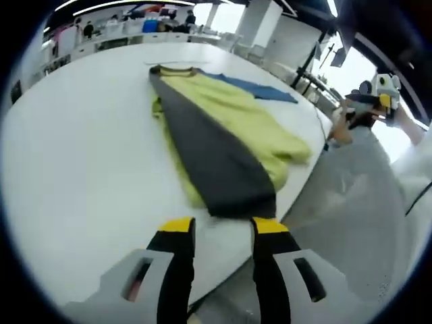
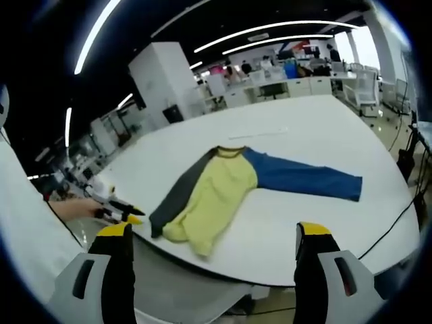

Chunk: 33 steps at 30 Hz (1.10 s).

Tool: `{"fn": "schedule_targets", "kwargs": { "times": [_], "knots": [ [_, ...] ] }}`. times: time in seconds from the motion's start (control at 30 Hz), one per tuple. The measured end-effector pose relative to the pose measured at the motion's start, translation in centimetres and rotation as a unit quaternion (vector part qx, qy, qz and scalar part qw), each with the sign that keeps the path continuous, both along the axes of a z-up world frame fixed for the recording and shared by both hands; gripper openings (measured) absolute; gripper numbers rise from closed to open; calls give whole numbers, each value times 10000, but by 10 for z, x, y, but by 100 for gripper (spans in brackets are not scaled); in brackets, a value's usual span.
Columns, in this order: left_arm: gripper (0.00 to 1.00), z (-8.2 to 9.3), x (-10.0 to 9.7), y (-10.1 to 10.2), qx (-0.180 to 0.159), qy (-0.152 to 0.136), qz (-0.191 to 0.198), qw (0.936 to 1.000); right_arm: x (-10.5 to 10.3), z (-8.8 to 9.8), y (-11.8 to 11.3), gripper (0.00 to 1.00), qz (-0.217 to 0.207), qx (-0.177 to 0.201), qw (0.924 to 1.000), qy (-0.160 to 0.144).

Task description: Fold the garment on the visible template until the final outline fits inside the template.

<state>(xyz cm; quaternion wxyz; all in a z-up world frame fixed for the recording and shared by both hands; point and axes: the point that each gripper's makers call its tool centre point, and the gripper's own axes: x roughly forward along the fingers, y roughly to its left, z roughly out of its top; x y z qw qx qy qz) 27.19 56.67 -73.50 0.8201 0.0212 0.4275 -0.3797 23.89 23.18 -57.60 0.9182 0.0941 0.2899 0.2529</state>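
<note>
Yellow cotton-like cloth forms the body of a long-sleeved garment (image 2: pixel 216 196) lying flat on a large white round table (image 1: pixel 81 155), with 1 dark grey sleeve (image 1: pixel 216 162) folded along it and 1 blue sleeve (image 2: pixel 304 179) stretched out sideways. Near the table's edge, the left gripper (image 1: pixel 223 229), black with yellow tips, hovers just short of the grey sleeve's end, its 2 jaws slightly parted and empty. Farther back off the table, the right gripper (image 2: pixel 212 236) hangs with its jaws spread wide, holding nothing.

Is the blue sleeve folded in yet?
No. The blue sleeve lies spread flat on the white table, extending out from the yellow body.
</note>
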Motion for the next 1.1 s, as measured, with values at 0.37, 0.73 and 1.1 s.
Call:
{"fn": "schedule_targets", "kwargs": {
  "times": [0.37, 0.73, 1.1],
  "knots": [
    [23, -10, 5, -4, 68, -26, -321, 9995, 13, -3, 7, 100, 91, -43, 9999, 13],
    [14, -17, 7, -7, 25, 46, -439, 9990, 25, -6, 6, 100, 77, -79, 9999, 29],
    [6, -22, 8, -13, 16, 78, -630, 9980, 27, -9, -2, 100, -4, -174, 9998, 100]
  ]
}}
